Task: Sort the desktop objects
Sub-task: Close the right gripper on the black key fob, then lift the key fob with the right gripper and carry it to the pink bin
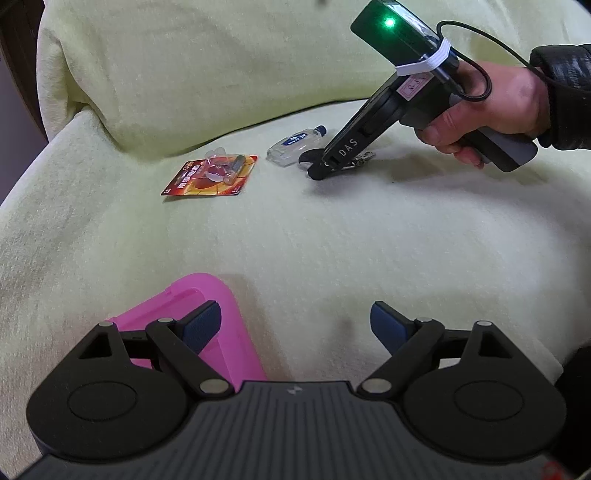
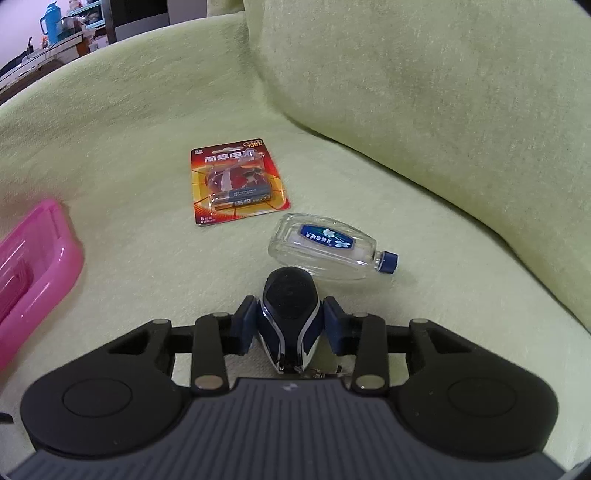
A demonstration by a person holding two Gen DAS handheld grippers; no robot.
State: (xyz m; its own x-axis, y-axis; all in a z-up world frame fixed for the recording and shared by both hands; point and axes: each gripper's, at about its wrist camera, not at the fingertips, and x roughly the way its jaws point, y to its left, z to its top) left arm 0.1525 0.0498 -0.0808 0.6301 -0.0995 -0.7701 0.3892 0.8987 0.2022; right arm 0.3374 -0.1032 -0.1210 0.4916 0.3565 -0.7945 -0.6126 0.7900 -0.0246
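Observation:
A black, blue and chrome key fob lies on the pale green cushion, and my right gripper is shut on it, one blue pad against each side. Its key ring trails back under the gripper. In the left wrist view the same right gripper points down at the key fob, held by a hand. Just beyond lie a clear flat bottle with a blue cap and a red battery pack. My left gripper hangs open over the edge of a pink tray, holding nothing.
The pink tray sits left of the right gripper. A tall back cushion rises behind the objects. The seat between tray and objects is bare fabric. Shelves with a blue jug stand far off at upper left.

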